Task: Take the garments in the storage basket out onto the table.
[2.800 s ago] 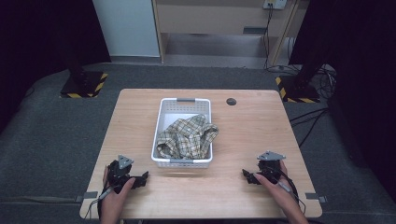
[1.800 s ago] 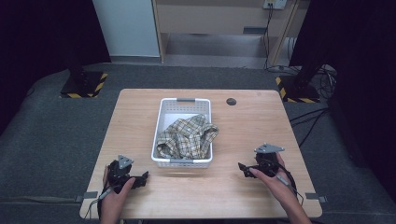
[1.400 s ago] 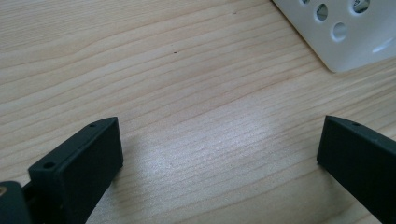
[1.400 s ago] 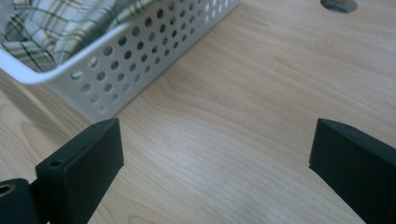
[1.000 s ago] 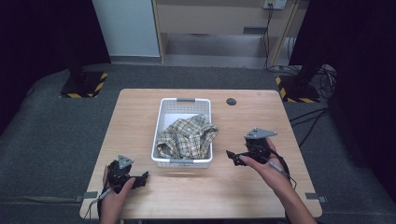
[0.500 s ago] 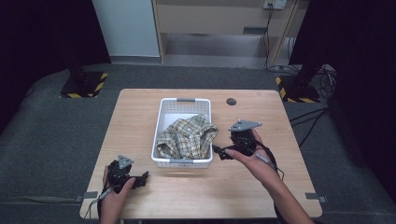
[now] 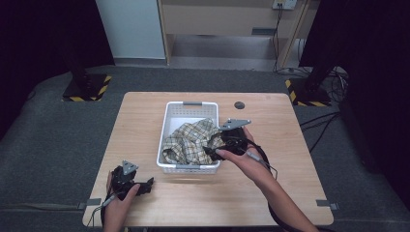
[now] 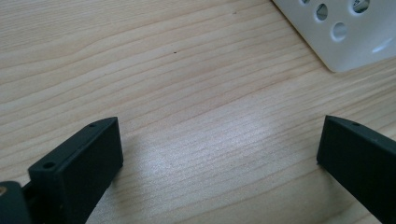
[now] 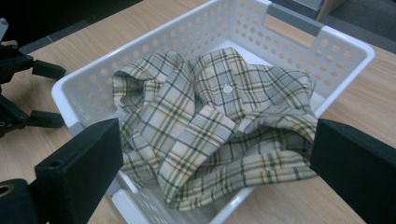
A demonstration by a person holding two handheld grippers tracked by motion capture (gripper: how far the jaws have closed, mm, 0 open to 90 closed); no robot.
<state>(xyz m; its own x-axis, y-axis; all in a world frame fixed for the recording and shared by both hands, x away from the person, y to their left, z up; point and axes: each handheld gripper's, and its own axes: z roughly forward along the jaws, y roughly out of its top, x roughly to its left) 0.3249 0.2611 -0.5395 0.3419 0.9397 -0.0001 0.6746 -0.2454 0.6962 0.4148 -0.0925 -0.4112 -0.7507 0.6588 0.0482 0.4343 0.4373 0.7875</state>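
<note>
a crumpled plaid shirt (image 7: 189,141) lies bunched in a white plastic basket (image 7: 192,104) near the middle of the wooden desk (image 7: 290,145), the basket's long axis running from the desk's near edge toward its far edge. the shirt is soft woven cloth in cream, grey and yellow checks; its heap stretches along the basket's length and a fold laps over the right rim. in the right gripper view a small white button shows near the middle of the shirt (image 9: 219,121) and a flat buttoned band lies across the folds, pointing toward the lower left. the basket (image 9: 299,51) has rigid walls pierced with rows of round holes and a grey handle strip at each short end. the right gripper (image 7: 216,151) hovers at the basket's right rim over the shirt, its black blocky jaws spread wide with nothing between them. the left gripper (image 7: 145,186) rests near the desk's near left corner, jaws also wide apart over bare wood grain, with a corner of the basket (image 8: 341,42) just ahead of it. a small dark round disc (image 7: 239,105) sits near the far edge.
</note>
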